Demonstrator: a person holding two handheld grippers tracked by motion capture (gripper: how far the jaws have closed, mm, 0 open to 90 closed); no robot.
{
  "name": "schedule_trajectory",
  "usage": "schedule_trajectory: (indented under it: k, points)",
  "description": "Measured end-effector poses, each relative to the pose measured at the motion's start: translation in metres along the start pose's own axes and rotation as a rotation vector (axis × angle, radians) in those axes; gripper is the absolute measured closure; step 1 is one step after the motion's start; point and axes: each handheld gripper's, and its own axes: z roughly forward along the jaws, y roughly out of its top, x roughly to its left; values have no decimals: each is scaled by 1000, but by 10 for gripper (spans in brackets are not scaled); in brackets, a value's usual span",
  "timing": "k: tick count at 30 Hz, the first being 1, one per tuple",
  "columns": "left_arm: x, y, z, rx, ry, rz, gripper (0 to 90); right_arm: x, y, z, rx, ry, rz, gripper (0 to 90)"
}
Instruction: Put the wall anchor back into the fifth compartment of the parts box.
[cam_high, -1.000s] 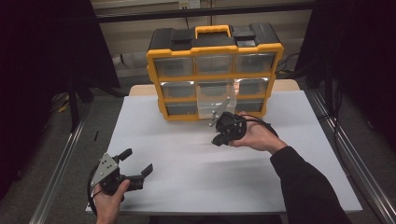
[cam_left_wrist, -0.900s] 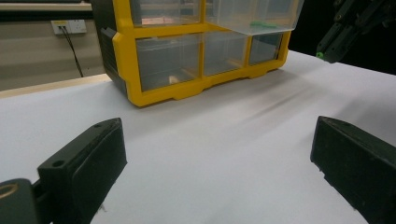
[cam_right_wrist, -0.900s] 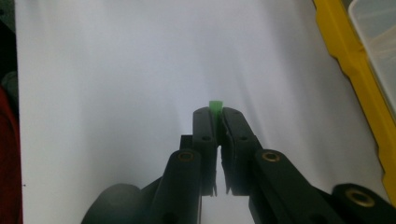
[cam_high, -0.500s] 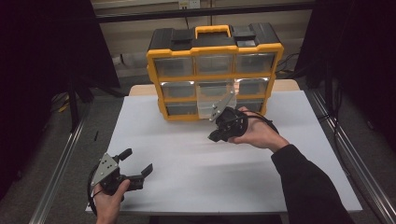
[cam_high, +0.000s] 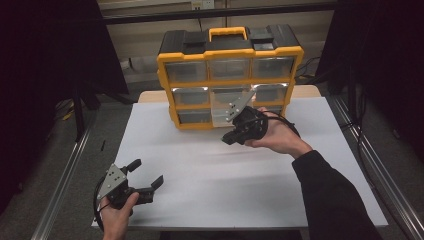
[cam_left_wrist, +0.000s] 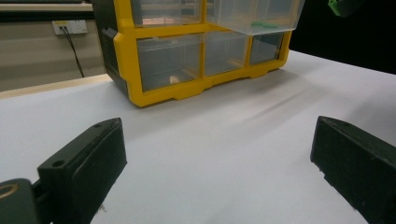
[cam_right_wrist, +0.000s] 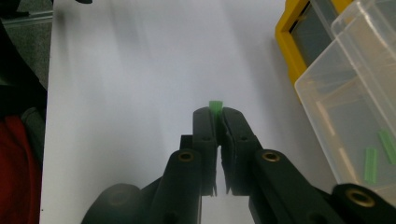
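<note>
The white tabletop (cam_high: 210, 170) is carrying a yellow-and-black organiser (cam_high: 230, 75) standing upright at its far side, its clear drawers facing the person, and one clear drawer (cam_right_wrist: 355, 107) in the middle column is sitting pulled out toward the front with a few small green pieces (cam_right_wrist: 371, 164) lying on its floor. The left gripper (cam_high: 145, 180) is resting low near the front left corner of the tabletop, well apart from the organiser, with its jaws standing wide apart and nothing between them. The right gripper (cam_high: 231, 139) is hovering above the tabletop just in front of the pulled-out drawer, its jaws pinched together on a small green piece (cam_right_wrist: 215, 106) whose tip is sticking out past the pads. Judging by this, the step in hand is carrying the piece to the drawer where the others lie. The next move is calling for bringing the jaws over the drawer's rim, well inside its walls, and lowering them before letting go, since so light a piece could bounce out or cling to a pad
</note>
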Motion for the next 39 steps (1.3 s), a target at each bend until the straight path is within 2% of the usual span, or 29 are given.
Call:
schedule_trajectory:
  k: [12, 15, 17, 21, 36, 39]
  points:
    - [0, 0, 0, 0, 2, 2, 34, -7, 8, -15, -48, -13, 5, 846]
    - [1, 1, 1, 2, -8, 6, 33, -9, 11, -18, -53, -17, 9, 846]
    - [0, 0, 3, -8, -14, -7, 34, -10, 13, -21, -59, -12, 11, 846]
    - [0, 1, 3, 0, -15, 2, 33, -13, 19, -30, -74, -30, 7, 846]
    - [0, 1, 3, -4, -18, 5, 33, -36, 38, -53, -80, -80, 36, 846]
    - [0, 1, 3, -4, -24, 7, 33, -41, 40, -55, -58, -90, 43, 846]
